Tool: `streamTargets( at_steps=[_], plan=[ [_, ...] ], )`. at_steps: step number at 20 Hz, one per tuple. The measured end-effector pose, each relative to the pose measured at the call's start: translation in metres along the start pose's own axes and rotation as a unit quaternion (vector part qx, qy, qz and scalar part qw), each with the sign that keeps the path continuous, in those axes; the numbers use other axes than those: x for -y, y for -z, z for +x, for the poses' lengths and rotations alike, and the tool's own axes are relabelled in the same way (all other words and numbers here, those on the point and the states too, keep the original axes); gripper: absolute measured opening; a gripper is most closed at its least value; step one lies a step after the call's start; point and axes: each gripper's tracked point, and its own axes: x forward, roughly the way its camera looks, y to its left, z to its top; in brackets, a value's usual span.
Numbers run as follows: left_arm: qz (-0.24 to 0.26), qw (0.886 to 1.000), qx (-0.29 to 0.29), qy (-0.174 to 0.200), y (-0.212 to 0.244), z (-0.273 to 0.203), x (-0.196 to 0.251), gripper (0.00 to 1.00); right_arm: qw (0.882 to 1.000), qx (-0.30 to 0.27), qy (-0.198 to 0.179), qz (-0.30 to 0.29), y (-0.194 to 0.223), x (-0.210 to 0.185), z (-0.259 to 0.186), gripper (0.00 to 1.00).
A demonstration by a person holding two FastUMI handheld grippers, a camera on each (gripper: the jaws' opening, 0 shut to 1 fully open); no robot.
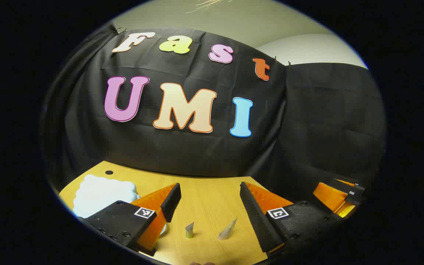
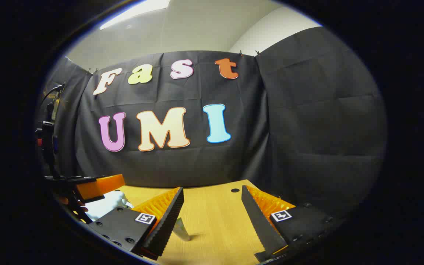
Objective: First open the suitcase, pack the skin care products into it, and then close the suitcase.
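In the left gripper view, my left gripper [image 1: 209, 186] stands open above the wooden table [image 1: 204, 198]. Two small silvery pointed tips [image 1: 189, 230] [image 1: 228, 229], perhaps tops of skin care tubes, stick up low between its fingers, touching neither. My right gripper [image 1: 339, 197] shows at the right edge. In the right gripper view, the right gripper [image 2: 212, 188] is open too, and one silvery tube tip [image 2: 180, 228] stands just beside its left finger [image 2: 169, 217]. The left gripper [image 2: 98, 186] appears at the far left.
A white object with a lumpy, cloud-like edge [image 1: 101, 195] lies on the table's left part, also seen under the left gripper [image 2: 105, 206]. The table has small dark holes [image 1: 109, 172] [image 2: 235, 190]. The black cloth wall closes the back.
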Motion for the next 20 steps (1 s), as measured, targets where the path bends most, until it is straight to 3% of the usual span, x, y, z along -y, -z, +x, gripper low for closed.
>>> streamTargets(
  at_steps=[5, 11, 16, 20],
  plan=[
    [0.009, 1.000, -0.010, -0.020, 0.000, 0.010, -0.023, 0.95, 1.000, -0.010, -0.008, 0.017, 0.011, -0.009, 0.007, 0.98],
    [-0.018, 0.994, -0.093, -0.049, 0.032, 0.034, -0.068, 0.95, 0.999, -0.022, -0.024, 0.026, 0.019, -0.018, 0.024, 0.98],
    [-0.040, 0.977, -0.182, -0.099, 0.067, 0.060, -0.121, 0.96, 0.998, -0.039, -0.034, 0.032, 0.031, -0.021, 0.036, 0.98],
    [-0.063, 0.960, -0.245, -0.117, 0.086, 0.077, -0.143, 0.96, 0.997, -0.054, -0.034, 0.034, 0.041, -0.018, 0.037, 0.94]
  ],
)
